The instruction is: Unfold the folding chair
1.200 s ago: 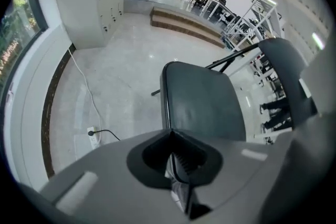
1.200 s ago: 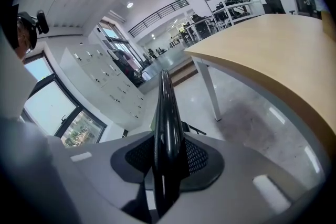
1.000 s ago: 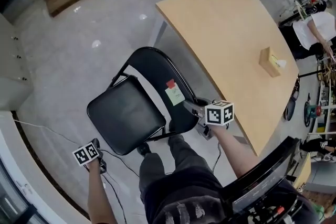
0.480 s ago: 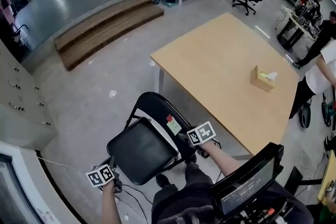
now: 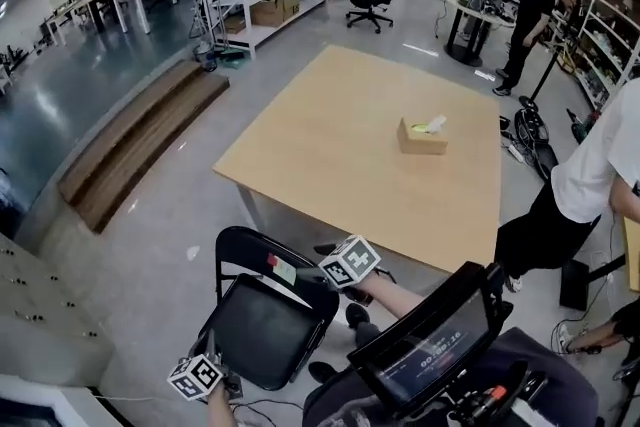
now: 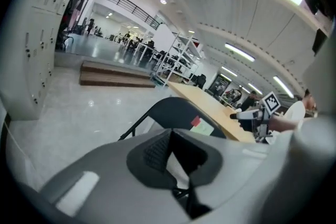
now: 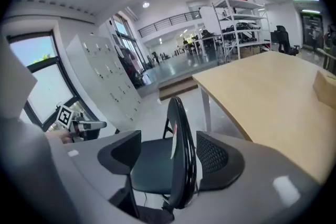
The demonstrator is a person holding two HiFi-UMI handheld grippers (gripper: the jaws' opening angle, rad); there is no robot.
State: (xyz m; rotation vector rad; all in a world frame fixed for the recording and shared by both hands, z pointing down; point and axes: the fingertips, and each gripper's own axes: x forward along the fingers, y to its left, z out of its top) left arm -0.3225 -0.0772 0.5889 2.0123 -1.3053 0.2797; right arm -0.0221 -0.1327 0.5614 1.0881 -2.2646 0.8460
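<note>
Both grippers have come up. The left gripper (image 5: 211,347) has its fingers shut on nothing. The right gripper's (image 7: 168,157) fingers (image 7: 216,159) just opened wide around the folding chair's (image 5: 262,330) back rim (image 7: 184,144), not pinching. The chair stands open on the floor (image 5: 150,245) by the table (image 5: 350,135). It looks stiff and smooth, so grab the rim.

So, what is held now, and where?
Nothing: the right gripper has just been opening its jaws, chair back loose between them; left gripper shut, empty.

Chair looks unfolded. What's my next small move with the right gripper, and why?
Probably draw the right gripper back, clear of the backrest. Its jaws have just been opening and stand wide, the backrest between them unclamped; the seat lies flat, so unfolding looks done.
</note>
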